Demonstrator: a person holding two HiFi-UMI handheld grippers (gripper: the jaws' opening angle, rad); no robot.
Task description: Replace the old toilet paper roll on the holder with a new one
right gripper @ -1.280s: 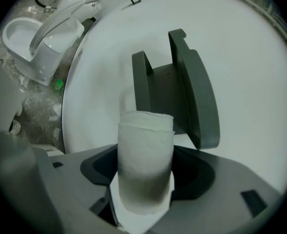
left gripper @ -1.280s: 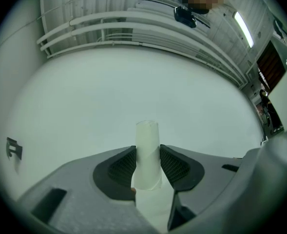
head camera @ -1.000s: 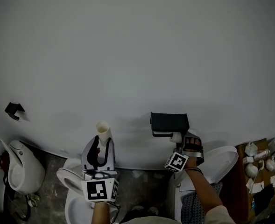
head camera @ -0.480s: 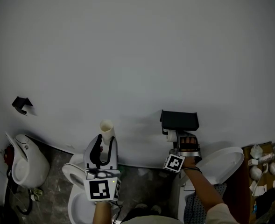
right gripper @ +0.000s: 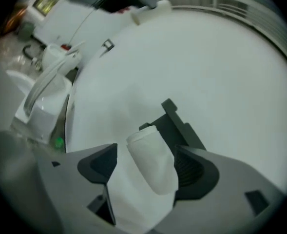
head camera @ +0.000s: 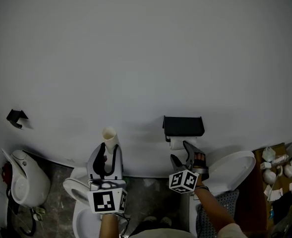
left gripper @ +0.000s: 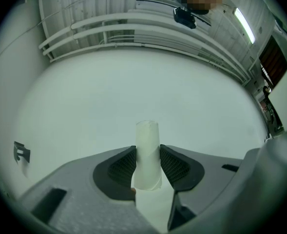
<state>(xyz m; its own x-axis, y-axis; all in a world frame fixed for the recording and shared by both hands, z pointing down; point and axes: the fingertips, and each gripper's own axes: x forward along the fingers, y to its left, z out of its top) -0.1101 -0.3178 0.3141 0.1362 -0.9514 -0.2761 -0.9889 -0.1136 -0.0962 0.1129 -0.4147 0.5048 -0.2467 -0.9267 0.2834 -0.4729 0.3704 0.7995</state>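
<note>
Head view: low at the left, the left gripper (head camera: 110, 148), shut tight on a bare cardboard tube (head camera: 109, 134) standing upright above the jaws, against the white wall (head camera: 146, 48). Just below it, a white toilet (head camera: 75, 192). To the right, fixed on the wall, a black holder (head camera: 183, 126) with a white toilet paper roll (head camera: 176, 144) just under it. Right beneath that roll, the right gripper (head camera: 180, 152), jaws spread, tips close to the roll. Farther right, a second white toilet (head camera: 232, 170); far left on the wall, a small black hook (head camera: 16, 117).

Left gripper view: both ribbed pads (left gripper: 121, 165) pressed against the tube's sides, tube upright, top end poking out above the jaws, only pale wall behind it.

Right gripper view: jaws wide apart, with the toilet paper roll lying tilted between them, up against the right-hand pad (right gripper: 187, 169) and clear of the left-hand one. Far end of the roll at the black holder on the wall.
</note>
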